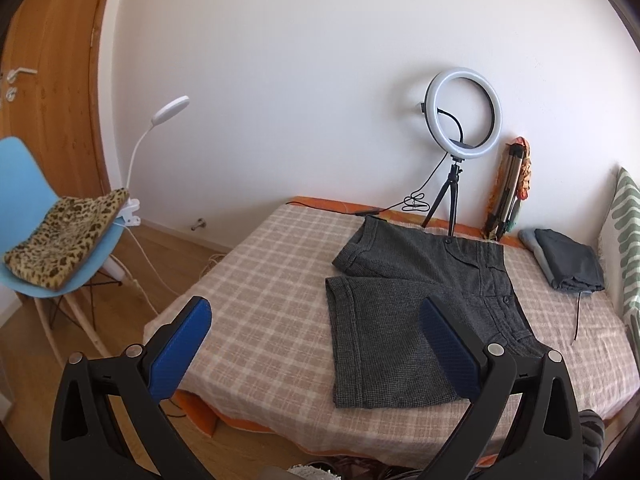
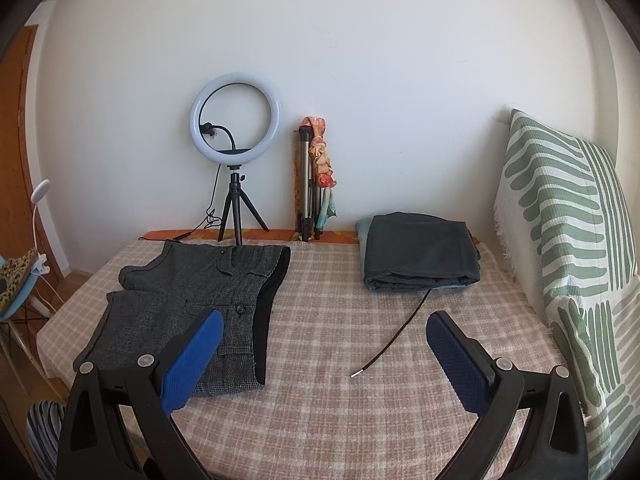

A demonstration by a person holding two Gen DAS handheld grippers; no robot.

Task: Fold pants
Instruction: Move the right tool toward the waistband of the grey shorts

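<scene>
Dark grey tweed shorts [image 1: 404,312] lie flat on the checked bedspread [image 1: 272,280], both legs pointing left and the waistband to the right. In the right wrist view the shorts [image 2: 192,296] sit at the left, waistband lining showing black. My left gripper [image 1: 316,344] hovers open above the near edge of the bed, its right finger in front of the shorts' near leg. My right gripper [image 2: 324,356] is open too, above bare bedspread [image 2: 340,420] to the right of the shorts. Neither holds anything.
A folded stack of dark garments [image 2: 420,252] with a loose drawstring [image 2: 396,336] lies at the back right. A ring light on a tripod [image 2: 236,140] and folded stand [image 2: 312,184] lean at the wall. A striped pillow [image 2: 568,240] lines the right. A blue chair [image 1: 44,216] stands left.
</scene>
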